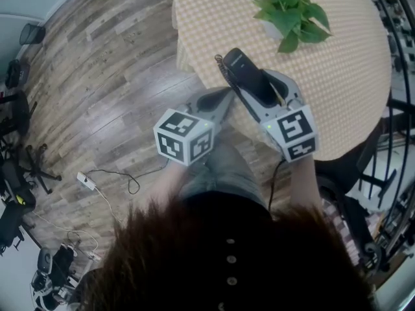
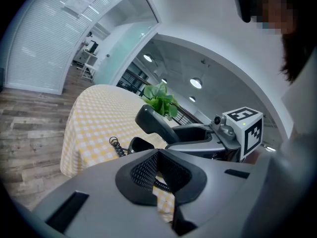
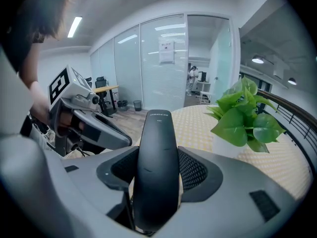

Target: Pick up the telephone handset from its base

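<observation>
A black telephone handset (image 1: 249, 76) lies lengthwise between the jaws of my right gripper (image 1: 258, 89), which is shut on it above the near edge of the round table. In the right gripper view the handset (image 3: 157, 172) fills the gap between the mesh pads (image 3: 195, 170). Its coiled cord (image 2: 117, 146) hangs down to the checked cloth beside a black part that looks like the base (image 2: 141, 144). My left gripper (image 1: 222, 101) sits just left of the handset at the table's edge, jaws shut with nothing in them.
The round table (image 1: 337, 76) has a yellow checked cloth, with a potted green plant (image 1: 288, 8) at its far side. Wood floor (image 1: 97, 76) lies to the left with cables and a chair base. A railing stands at the right.
</observation>
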Available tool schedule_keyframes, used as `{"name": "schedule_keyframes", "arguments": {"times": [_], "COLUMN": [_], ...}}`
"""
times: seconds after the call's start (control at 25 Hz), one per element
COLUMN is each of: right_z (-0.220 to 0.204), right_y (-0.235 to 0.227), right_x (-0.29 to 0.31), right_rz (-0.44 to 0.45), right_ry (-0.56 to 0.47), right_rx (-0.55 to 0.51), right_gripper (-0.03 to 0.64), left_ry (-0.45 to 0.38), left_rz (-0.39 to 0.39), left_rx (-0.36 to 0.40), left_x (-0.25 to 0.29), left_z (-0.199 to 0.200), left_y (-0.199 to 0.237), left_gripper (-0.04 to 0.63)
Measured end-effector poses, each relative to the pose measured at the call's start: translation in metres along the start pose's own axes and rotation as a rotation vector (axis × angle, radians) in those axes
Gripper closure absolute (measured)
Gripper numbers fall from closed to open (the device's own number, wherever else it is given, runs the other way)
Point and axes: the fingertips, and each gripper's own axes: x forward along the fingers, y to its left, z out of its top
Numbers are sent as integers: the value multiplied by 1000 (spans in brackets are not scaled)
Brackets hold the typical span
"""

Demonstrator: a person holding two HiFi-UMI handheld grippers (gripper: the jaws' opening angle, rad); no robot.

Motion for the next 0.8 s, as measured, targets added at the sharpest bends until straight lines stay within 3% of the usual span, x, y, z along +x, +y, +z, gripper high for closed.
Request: {"name": "schedule_keyframes", "arguments": {"times": [0.48,0.8], "right_z": [51,81], "right_y": [-4,-9], "right_x": [-38,-73], "right_rz": [-53,-110], "right_ry": [-157,-309], "right_rx": [55,154], "right_gripper": [364,364], "left_ry": [-83,-124], "left_rz": [-27,-89], "left_rx": [75,132], "left_x": [-17,-28], "left_z": [59,92], "left_y": [-10,-33], "left_gripper": [589,589]}}
